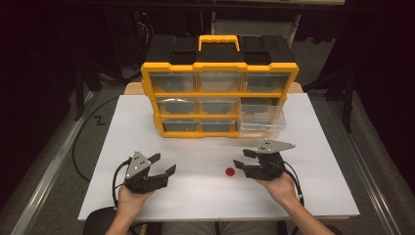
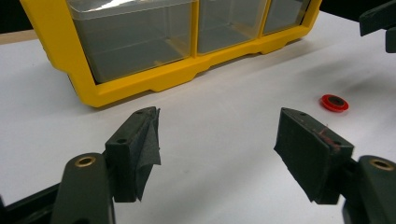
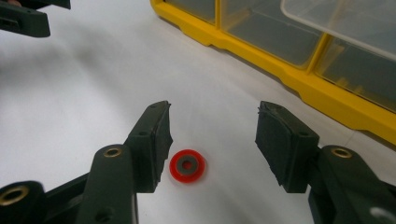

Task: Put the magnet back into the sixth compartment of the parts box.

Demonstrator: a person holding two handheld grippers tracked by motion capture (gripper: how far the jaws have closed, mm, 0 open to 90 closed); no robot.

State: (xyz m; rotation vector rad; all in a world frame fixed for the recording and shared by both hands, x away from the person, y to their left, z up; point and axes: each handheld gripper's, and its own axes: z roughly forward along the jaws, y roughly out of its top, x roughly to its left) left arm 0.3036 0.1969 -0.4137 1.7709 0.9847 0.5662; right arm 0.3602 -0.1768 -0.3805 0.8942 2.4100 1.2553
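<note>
A small red ring lies flat on the white table, just left of my right gripper. In the right gripper view the ring sits low between the jaws, close beside the left pad, and neither pad presses on it. My right gripper is open. My left gripper rests at the front left, open with nothing between its jaws. From there the ring shows off to the right.
A yellow and black organizer with clear drawers stands at the back of the table. Its bottom right drawer is pulled out towards me. The table's front edge is near my hands. Dark floor and cables surround the table.
</note>
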